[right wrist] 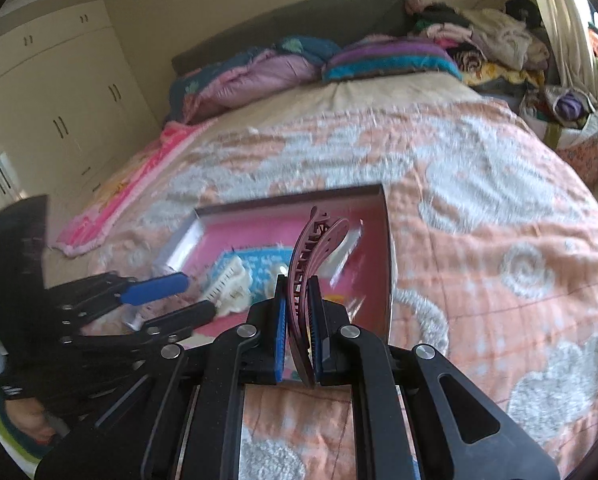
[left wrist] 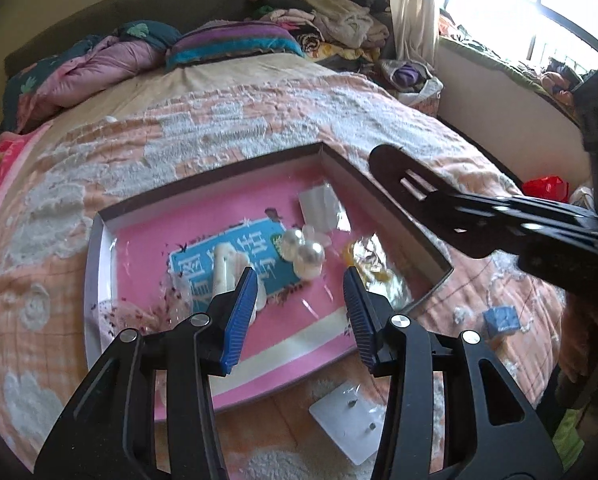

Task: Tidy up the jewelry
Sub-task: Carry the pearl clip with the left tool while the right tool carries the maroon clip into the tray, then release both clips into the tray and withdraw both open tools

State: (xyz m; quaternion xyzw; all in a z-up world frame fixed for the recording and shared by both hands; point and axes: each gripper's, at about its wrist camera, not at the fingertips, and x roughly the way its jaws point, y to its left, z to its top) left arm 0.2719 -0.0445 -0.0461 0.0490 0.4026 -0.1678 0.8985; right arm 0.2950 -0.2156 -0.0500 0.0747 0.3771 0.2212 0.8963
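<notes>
A shallow box with a pink lining (left wrist: 283, 344) lies on the bed; it also shows in the right wrist view (right wrist: 385, 240). In it are a white hair clip (left wrist: 229, 272), pearl ornaments (left wrist: 305, 250), a small clear bag (left wrist: 323, 206) and a gold piece in plastic (left wrist: 373, 268). My left gripper (left wrist: 299, 316) is open and empty, just above the box's near part. My right gripper (right wrist: 297, 328) is shut on a dark red curved hair clip (right wrist: 313, 252) and holds it above the box's right side. In the left wrist view the right gripper (left wrist: 403, 176) shows edge-on.
A white earring card with studs (left wrist: 349, 420) and a small blue square (left wrist: 501, 320) lie on the peach quilt (right wrist: 479, 220) outside the box. Pillows and folded clothes (left wrist: 235, 42) sit at the bed's head. A wardrobe (right wrist: 51, 112) stands left, a window right.
</notes>
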